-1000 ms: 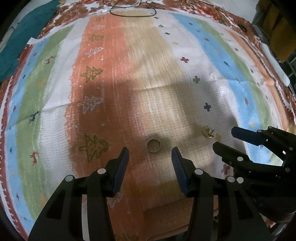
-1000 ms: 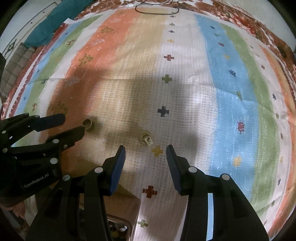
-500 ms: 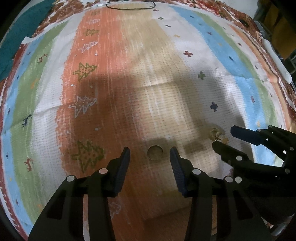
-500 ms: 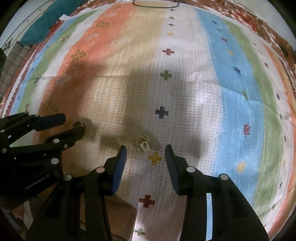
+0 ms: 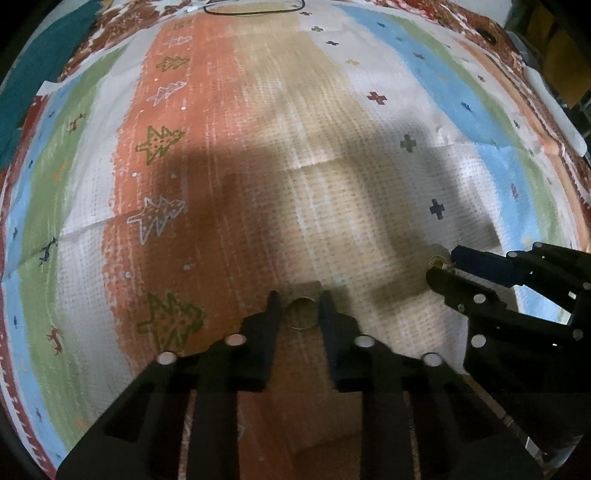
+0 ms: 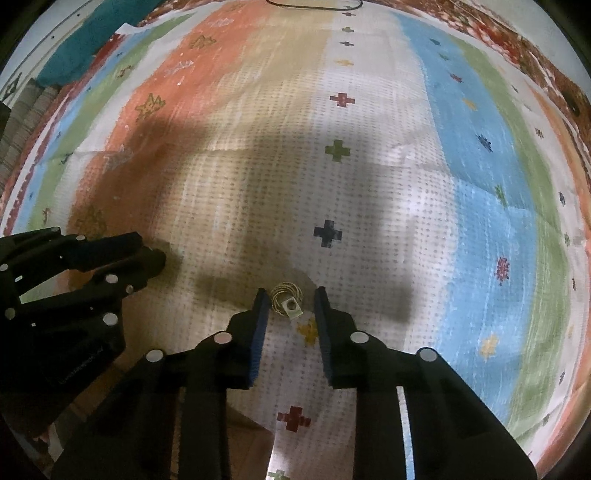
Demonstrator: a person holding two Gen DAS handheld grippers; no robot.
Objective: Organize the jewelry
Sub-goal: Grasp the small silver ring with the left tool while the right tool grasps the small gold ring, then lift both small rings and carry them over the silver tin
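A plain gold ring (image 5: 302, 313) lies on the striped cloth, right between the fingertips of my left gripper (image 5: 300, 306), whose jaws stand close on either side of it; contact is unclear. A gold wire ring with a square stone (image 6: 287, 300) lies between the fingertips of my right gripper (image 6: 289, 299), which is open around it with small gaps. In the left wrist view the right gripper (image 5: 445, 264) shows at the right with that ring (image 5: 437, 260) at its tips. The left gripper (image 6: 147, 254) shows at the left of the right wrist view.
The striped patterned cloth (image 5: 258, 147) covers the whole table. A black cable loop (image 5: 255, 9) lies at the far edge. A teal cloth (image 5: 33, 74) lies at the far left. A wooden box edge (image 6: 240, 443) shows below the grippers.
Both grippers have moved forward and down so each ring now sits between its fingertips. Both pairs of jaws have narrowed, the left one more.
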